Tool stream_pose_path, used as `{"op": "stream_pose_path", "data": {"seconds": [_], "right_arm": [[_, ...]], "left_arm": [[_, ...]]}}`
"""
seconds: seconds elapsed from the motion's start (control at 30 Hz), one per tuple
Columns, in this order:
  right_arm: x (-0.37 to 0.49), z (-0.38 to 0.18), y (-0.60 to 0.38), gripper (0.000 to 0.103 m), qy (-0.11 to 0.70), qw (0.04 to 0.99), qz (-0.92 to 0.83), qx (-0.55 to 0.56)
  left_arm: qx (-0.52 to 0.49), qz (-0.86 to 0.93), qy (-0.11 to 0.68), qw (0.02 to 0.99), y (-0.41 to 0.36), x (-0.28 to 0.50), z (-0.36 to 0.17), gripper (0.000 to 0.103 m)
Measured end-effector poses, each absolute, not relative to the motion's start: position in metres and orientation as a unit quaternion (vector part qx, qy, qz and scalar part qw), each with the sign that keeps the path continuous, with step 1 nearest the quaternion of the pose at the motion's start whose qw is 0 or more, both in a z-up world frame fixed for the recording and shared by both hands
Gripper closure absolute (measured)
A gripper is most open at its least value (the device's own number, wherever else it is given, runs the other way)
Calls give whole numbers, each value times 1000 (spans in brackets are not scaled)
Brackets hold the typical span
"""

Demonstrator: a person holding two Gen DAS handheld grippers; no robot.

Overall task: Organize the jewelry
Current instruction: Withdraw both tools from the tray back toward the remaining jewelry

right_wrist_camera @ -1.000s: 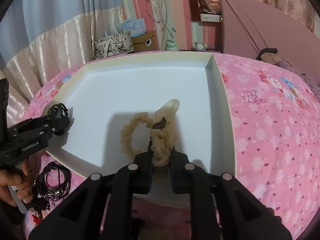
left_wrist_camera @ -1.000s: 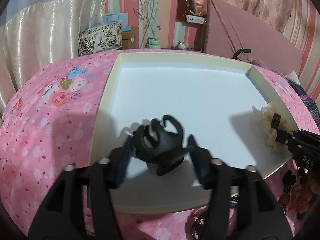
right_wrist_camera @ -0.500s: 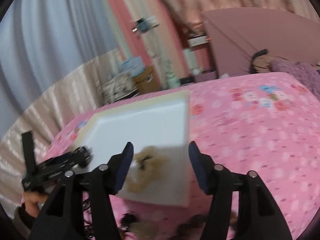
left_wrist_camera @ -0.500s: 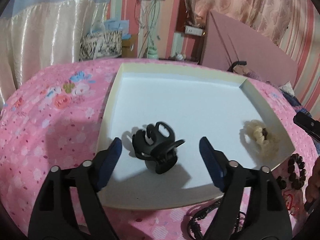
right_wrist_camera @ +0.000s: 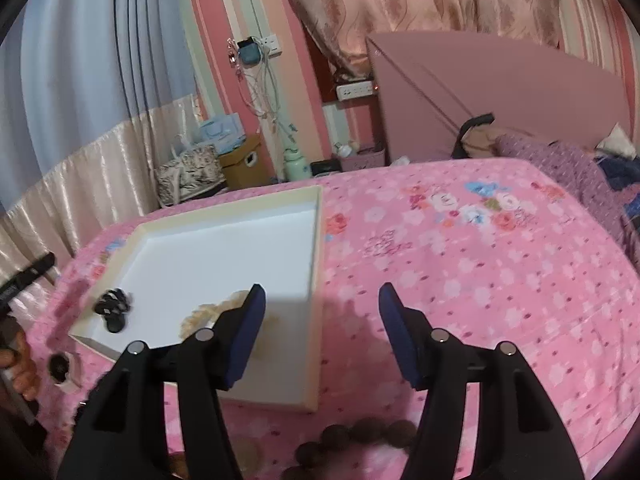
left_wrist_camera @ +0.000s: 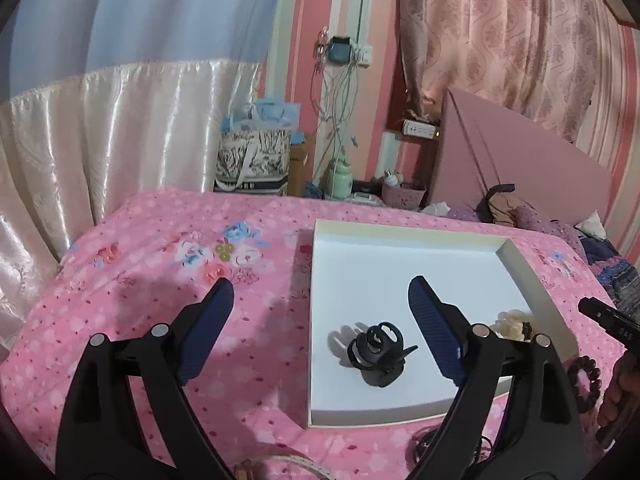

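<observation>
A white shallow tray (left_wrist_camera: 400, 276) lies on the pink floral bedspread; it also shows in the right wrist view (right_wrist_camera: 224, 256). A black claw hair clip (left_wrist_camera: 378, 354) and a cream scrunchie (left_wrist_camera: 514, 322) lie in the tray. In the right wrist view the clip (right_wrist_camera: 114, 306) sits at the tray's left corner and the scrunchie (right_wrist_camera: 208, 312) is partly hidden by my finger. My left gripper (left_wrist_camera: 320, 330) is open and empty, raised over the tray's left edge. My right gripper (right_wrist_camera: 320, 336) is open and empty, above the tray's right edge.
A dark bead bracelet (left_wrist_camera: 586, 380) lies right of the tray; its beads (right_wrist_camera: 360, 436) show blurred below my right gripper. Dark cords (left_wrist_camera: 424, 446) lie in front of the tray. A small round item (right_wrist_camera: 60, 366) sits near the tray's left corner. Bags and boxes stand behind the bed.
Both grippers let go and opened: the left released the black clip, the right released the scrunchie. Both pulled back and up from the tray, the left swinging left and the right swinging right.
</observation>
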State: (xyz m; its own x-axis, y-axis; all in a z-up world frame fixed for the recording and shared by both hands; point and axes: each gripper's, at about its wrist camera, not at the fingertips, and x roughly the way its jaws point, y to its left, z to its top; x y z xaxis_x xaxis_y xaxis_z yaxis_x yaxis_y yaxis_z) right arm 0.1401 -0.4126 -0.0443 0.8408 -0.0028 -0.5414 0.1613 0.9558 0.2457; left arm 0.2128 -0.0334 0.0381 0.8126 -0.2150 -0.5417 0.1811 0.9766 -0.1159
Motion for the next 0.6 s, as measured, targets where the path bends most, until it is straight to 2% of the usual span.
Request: {"op": "stream_pose_path", "data": {"seconds": [0.17, 0.23, 0.3, 0.6], "right_arm": [[119, -19, -402, 44, 257, 959, -50, 107], [98, -17, -401, 39, 251, 960, -34, 120], [73, -25, -397, 36, 254, 959, -37, 120], [-4, -76, -364, 36, 299, 944, -24, 139]], "left_arm": [[-34, -106, 292, 950, -22, 168, 47, 15], [-24, -107, 290, 951, -21, 145, 43, 15], [-5, -119, 291, 949, -17, 121, 37, 15], [0, -142, 329, 934, -23, 47, -7, 15]]}}
